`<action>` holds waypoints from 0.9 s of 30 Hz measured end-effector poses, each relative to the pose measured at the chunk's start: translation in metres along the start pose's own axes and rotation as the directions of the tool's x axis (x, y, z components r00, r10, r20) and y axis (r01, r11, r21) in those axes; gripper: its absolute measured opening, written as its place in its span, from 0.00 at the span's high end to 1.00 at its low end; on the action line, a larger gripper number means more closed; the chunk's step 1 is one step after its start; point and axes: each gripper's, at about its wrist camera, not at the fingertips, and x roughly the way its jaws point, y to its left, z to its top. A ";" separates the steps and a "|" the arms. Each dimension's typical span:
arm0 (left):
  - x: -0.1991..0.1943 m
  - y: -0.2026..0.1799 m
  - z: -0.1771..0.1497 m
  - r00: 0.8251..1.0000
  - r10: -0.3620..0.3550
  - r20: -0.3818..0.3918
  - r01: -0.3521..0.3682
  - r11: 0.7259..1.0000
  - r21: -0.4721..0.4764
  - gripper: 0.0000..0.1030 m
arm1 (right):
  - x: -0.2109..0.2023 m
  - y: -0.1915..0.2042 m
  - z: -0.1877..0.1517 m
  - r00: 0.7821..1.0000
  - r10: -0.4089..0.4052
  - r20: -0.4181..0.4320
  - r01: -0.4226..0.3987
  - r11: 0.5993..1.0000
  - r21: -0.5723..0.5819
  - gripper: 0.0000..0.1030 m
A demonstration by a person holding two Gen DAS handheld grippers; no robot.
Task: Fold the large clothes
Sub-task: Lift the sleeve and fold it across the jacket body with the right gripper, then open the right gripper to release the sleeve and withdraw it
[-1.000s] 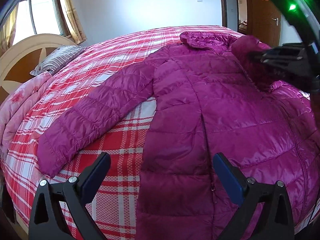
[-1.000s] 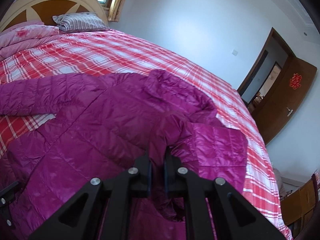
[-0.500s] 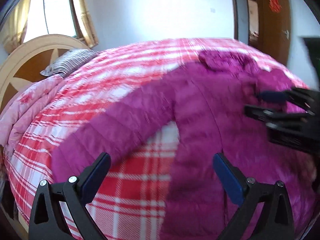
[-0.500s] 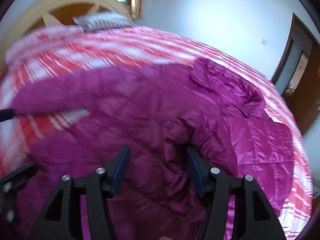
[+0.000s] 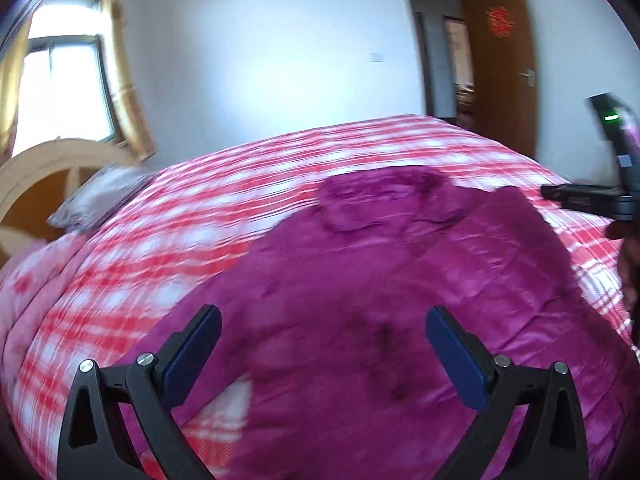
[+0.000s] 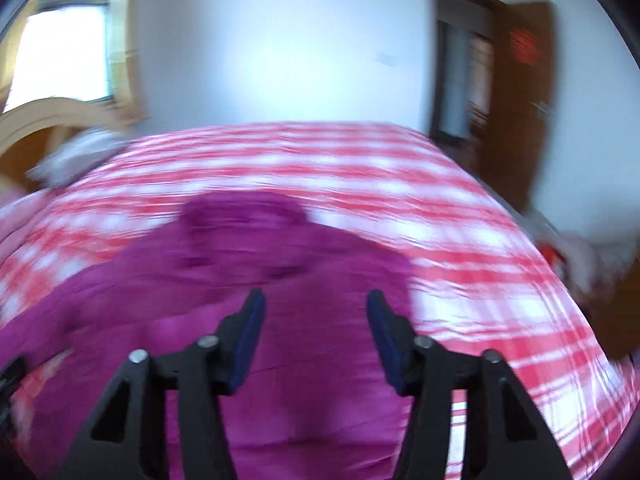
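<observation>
The magenta puffer jacket (image 5: pixel 360 280) lies spread on the bed (image 5: pixel 240 184), over its red-and-white checked cover, collar toward the far edge and hem toward the near edge. The left gripper (image 5: pixel 322 344) hangs above the jacket's lower body, its blue-padded fingers (image 5: pixel 456 356) spread wide with nothing between them. The right gripper (image 6: pixel 314 332) is also above the jacket; its fingers (image 6: pixel 250 336) are apart and closing, with no cloth caught between them. A striped pillow (image 5: pixel 96 204) sits at the headboard (image 5: pixel 40 168) end. Both views are motion-blurred.
</observation>
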 end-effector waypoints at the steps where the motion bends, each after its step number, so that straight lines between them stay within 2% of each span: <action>1: 0.011 -0.013 0.001 1.000 0.018 0.000 -0.018 0.999 0.040 0.01 | 0.015 -0.009 -0.002 0.999 -0.017 -0.028 0.018 1.000 0.020 0.61; 4: 0.040 -0.025 -0.005 0.994 0.110 -0.018 -0.108 0.990 0.091 0.01 | 0.047 -0.010 -0.013 0.994 0.008 -0.108 -0.008 1.000 0.008 0.64; 7: 0.071 -0.020 -0.022 0.974 0.210 -0.082 -0.198 0.971 0.138 0.01 | 0.061 0.000 -0.022 0.991 0.037 -0.129 -0.041 0.999 -0.031 0.64; 9: 0.082 -0.011 -0.031 0.967 0.225 -0.121 -0.208 0.968 0.143 0.01 | 0.065 0.009 -0.029 0.988 0.064 -0.141 -0.071 0.997 -0.045 0.64; 12: 0.085 0.003 -0.034 0.967 0.207 -0.147 -0.191 0.975 0.116 0.01 | 0.072 0.014 -0.041 0.985 0.068 -0.160 -0.082 0.993 -0.080 0.64; 14: 0.079 0.003 -0.030 0.969 0.209 -0.135 -0.195 0.975 0.107 0.01 | 0.079 0.017 -0.049 0.983 0.056 -0.177 -0.075 0.992 -0.104 0.64; 16: 0.063 0.001 -0.020 0.976 0.200 -0.083 -0.194 0.978 0.077 0.01 | 0.080 0.020 -0.054 0.983 0.036 -0.182 -0.060 0.990 -0.125 0.64; 19: 0.038 -0.007 0.003 0.990 0.143 0.010 -0.143 0.989 0.028 0.01 | 0.080 0.017 -0.055 0.982 0.043 -0.184 -0.065 0.991 -0.116 0.64; 21: 0.033 -0.017 0.013 0.994 0.102 0.028 -0.102 0.994 0.027 0.01 | 0.082 0.015 -0.055 0.980 0.051 -0.190 -0.072 0.992 -0.105 0.64; 25: 0.058 -0.040 0.011 0.999 -0.005 -0.050 0.007 1.000 0.023 0.01 | 0.083 0.021 -0.058 0.983 0.022 -0.183 -0.048 0.989 -0.138 0.64; 27: 0.082 -0.050 0.001 0.994 0.025 -0.106 -0.020 0.999 0.050 0.01 | 0.083 0.023 -0.058 0.983 0.012 -0.181 -0.039 0.988 -0.150 0.63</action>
